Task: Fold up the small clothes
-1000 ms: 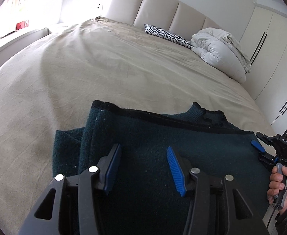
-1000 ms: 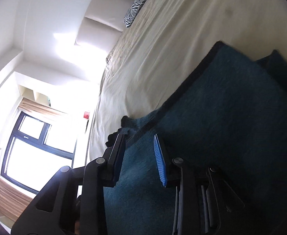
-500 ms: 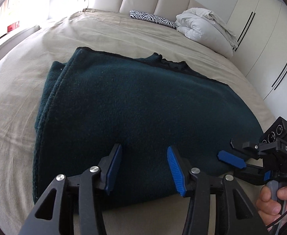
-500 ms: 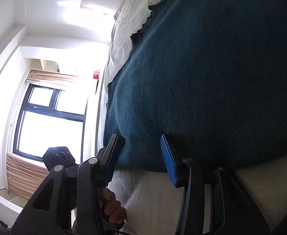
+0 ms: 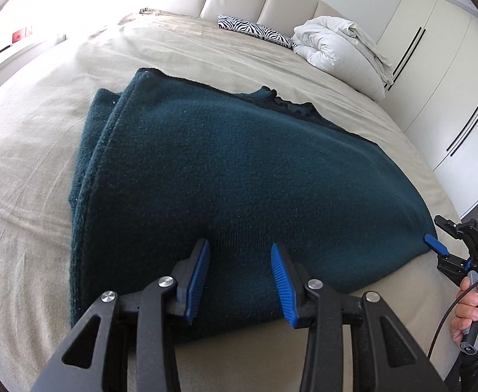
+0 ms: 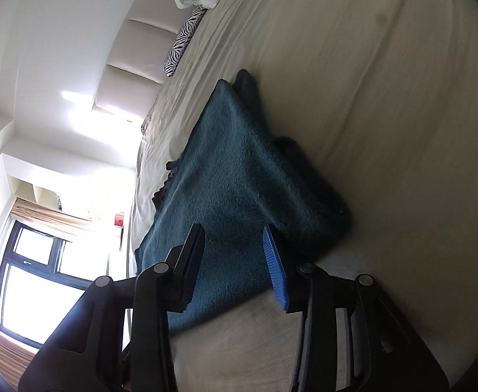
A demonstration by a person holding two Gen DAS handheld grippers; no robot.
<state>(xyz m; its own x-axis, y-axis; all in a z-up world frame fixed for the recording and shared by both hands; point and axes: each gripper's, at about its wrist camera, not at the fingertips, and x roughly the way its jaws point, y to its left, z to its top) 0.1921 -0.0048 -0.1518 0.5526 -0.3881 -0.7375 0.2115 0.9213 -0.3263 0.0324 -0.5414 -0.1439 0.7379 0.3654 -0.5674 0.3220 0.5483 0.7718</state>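
The bed (image 5: 206, 55) fills both views, its beige sheet bare around the work, with a white duvet (image 5: 337, 49) and a zebra pillow (image 5: 255, 31) up by the headboard, well apart from it. A dark teal sweater (image 5: 239, 170) lies flat on the sheet near the bed's near edge, folded over on itself: doubled edges show along its left side, and a collar peeks out at the far edge. Its long axis runs left to right across the person, so each end lies by one gripper.

The left gripper (image 5: 239, 274) hovers low over the near edge of the sweater, toward its left half, fingers wide apart and holding nothing; cloth shows between them. The right gripper (image 6: 234, 261) sits at the sweater's right end, rolled onto its side so the bed looks tilted in its view, fingers likewise spread wide with the near right corner of the cloth between and below them. In the left view one blue fingertip (image 5: 435, 243) of it just touches or overlaps that corner; I cannot tell which.

Both grippers are about equally near their ends. The next fold probably turns on each taking its near corner and carrying it across the short axis, or on one end going over to the other.
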